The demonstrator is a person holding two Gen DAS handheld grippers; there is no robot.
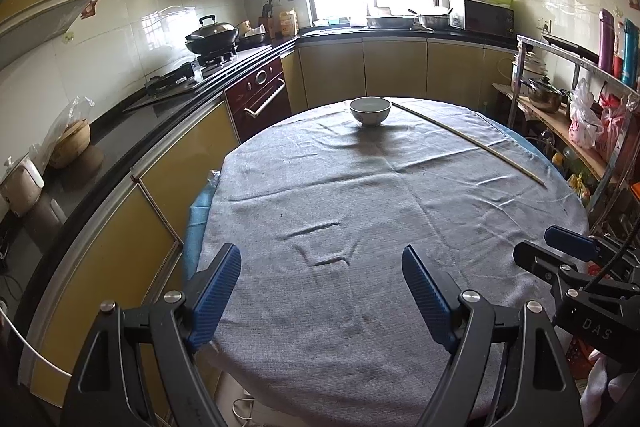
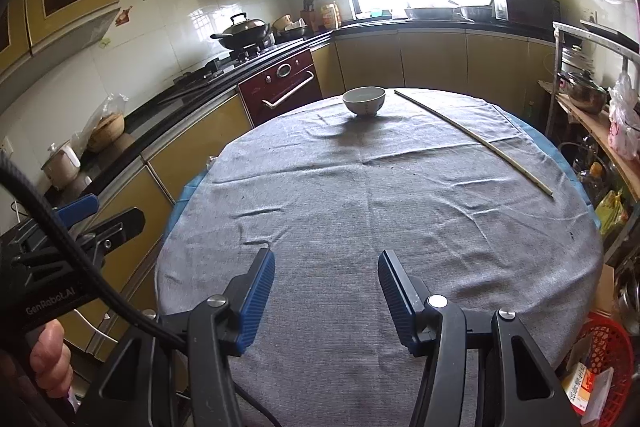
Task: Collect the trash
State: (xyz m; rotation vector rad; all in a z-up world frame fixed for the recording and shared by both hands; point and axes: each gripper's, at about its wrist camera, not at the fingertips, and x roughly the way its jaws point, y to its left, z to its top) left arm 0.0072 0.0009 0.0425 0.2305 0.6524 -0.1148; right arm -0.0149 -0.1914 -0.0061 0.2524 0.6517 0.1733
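At seven o'clock over the round grey-clothed table, left blue-padded gripper spread wide, empty. At twelve, white ceramic bowl; at two, thin pale stick. At five, right blue-padded gripper likewise wide, empty.

Both of your wrist cameras sit low over the near edge of the bench, facing across it toward the bowl at the far side. Your left view stands left of your right one. Both share the bowl, the thin stick and the window wall beyond.
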